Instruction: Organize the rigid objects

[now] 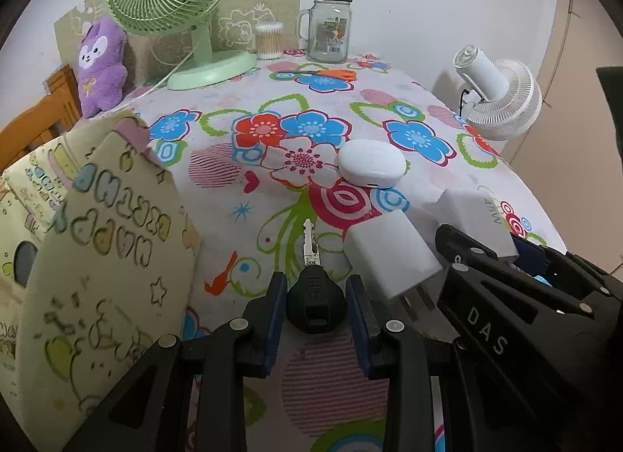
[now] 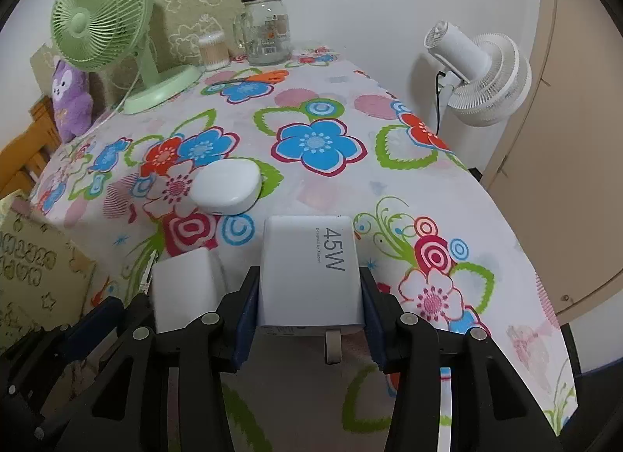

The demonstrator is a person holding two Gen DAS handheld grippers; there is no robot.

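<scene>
1. Left gripper point(image 1: 316, 298): its two blue pads flank the black head of a key point(image 1: 315, 296), close against both sides. It appears to pinch the key, whose metal blade points away over the flowered tablecloth point(image 1: 420, 109).
2. Right gripper point(image 2: 309, 296): its pads press on both sides of a white charger marked 45W point(image 2: 309, 273), prongs toward the camera. The charger is clamped; whether it rests on the cloth or is lifted cannot be told.
3. A smaller white plug point(image 1: 389, 257) lies just right of the key, between the two grippers, untouched.
4. A white rounded case point(image 1: 372, 167) sits farther back on the cloth, apart from both grippers.
5. A yellow patterned box point(image 1: 101, 257) stands at the left edge with its flap raised. Judgement: likely the destination; its inside is not visible.
6. Progress, as judged: early to middle. Two items are in hand and not yet placed; two remain loose on the table.
</scene>
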